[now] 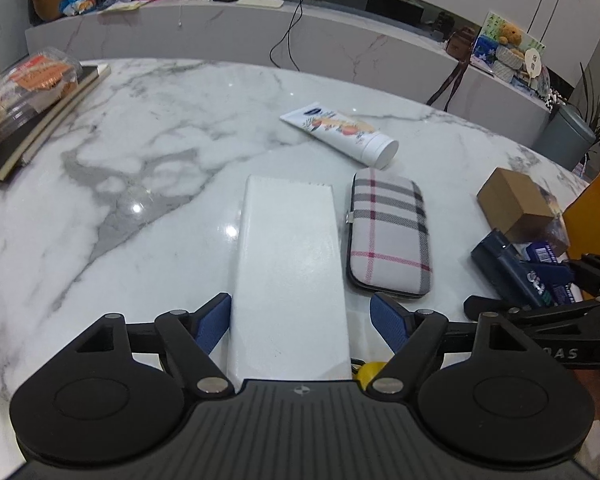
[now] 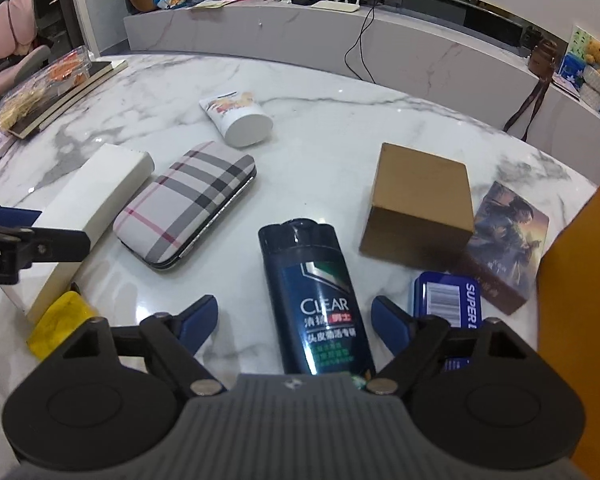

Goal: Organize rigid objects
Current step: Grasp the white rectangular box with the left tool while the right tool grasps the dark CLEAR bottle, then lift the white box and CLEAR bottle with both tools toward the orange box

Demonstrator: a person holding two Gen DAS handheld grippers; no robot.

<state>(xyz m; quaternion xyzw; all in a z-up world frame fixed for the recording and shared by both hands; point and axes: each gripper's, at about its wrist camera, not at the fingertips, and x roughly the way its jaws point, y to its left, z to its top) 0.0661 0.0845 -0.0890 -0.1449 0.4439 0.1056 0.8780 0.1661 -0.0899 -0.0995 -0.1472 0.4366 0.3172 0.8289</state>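
A long white box point(image 1: 288, 264) lies on the marble table point(image 1: 140, 152) between the fingers of my left gripper point(image 1: 296, 314). The left blue pad sits at its edge, while a strip of table shows between the box and the right pad, so the gripper is open. My right gripper point(image 2: 292, 316) is open around a dark blue shampoo bottle point(image 2: 312, 292), with gaps on both sides. A plaid case point(image 2: 188, 204) lies between the white box point(image 2: 100, 192) and the bottle. Farther back lies a white tube point(image 2: 240, 116).
A brown cardboard box point(image 2: 420, 196), a picture card point(image 2: 504, 240) and a blue tin point(image 2: 448, 296) crowd the right side, beside an orange panel point(image 2: 580, 280). A yellow scrap point(image 2: 60, 320) lies near the white box. Books with a snack pack point(image 1: 32, 96) occupy the far left.
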